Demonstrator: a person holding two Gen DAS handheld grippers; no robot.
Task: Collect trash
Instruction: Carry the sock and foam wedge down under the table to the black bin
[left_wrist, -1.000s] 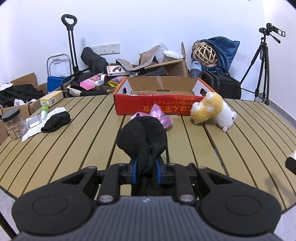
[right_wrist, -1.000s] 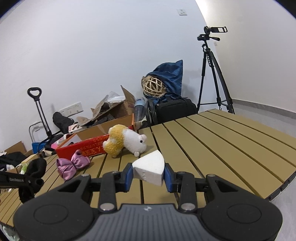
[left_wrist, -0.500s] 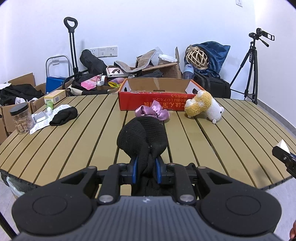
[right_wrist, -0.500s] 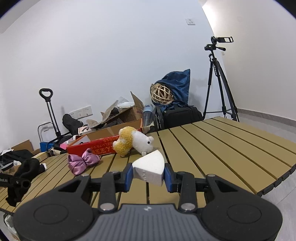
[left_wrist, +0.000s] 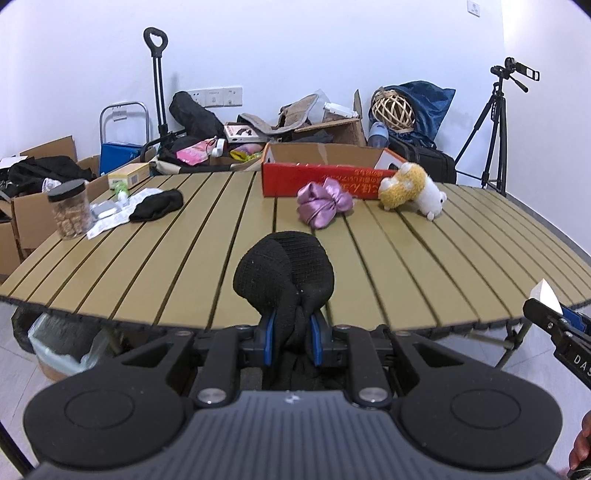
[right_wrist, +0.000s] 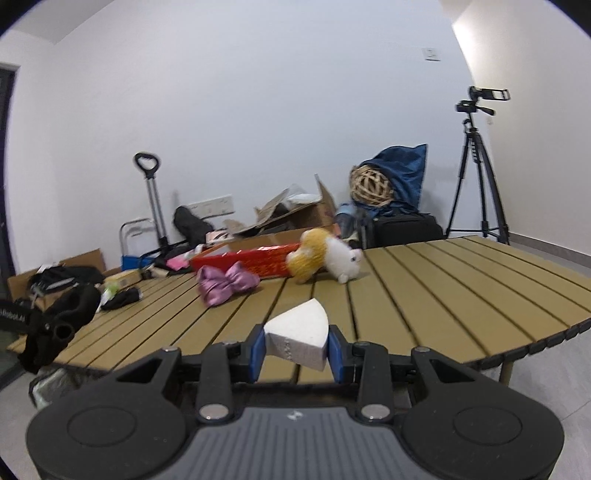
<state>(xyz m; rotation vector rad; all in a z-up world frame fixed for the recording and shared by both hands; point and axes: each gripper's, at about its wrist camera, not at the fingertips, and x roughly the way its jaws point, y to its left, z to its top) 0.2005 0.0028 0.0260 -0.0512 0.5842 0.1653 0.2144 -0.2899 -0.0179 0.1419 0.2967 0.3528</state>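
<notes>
Both tongs are loaded at the near edge of the worktop (left_wrist: 406, 258), left tongs (left_wrist: 289, 341) clamped on a black knit cloth (left_wrist: 284, 277) and right tongs (right_wrist: 295, 350) on a white foam wedge (right_wrist: 299, 338), so the carry-off seems underway, next needing a release over the lined bin (left_wrist: 62, 343) under the worktop.

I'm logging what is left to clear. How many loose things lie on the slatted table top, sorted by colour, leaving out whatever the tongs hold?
Black: 1, glove
Purple: 1, bow
Yellow and white: 1, plush toy
Red: 1, cardboard box
White: 1, paper sheet
Clear: 1, jar
Total: 6, small bits on the paper uncounted
</notes>
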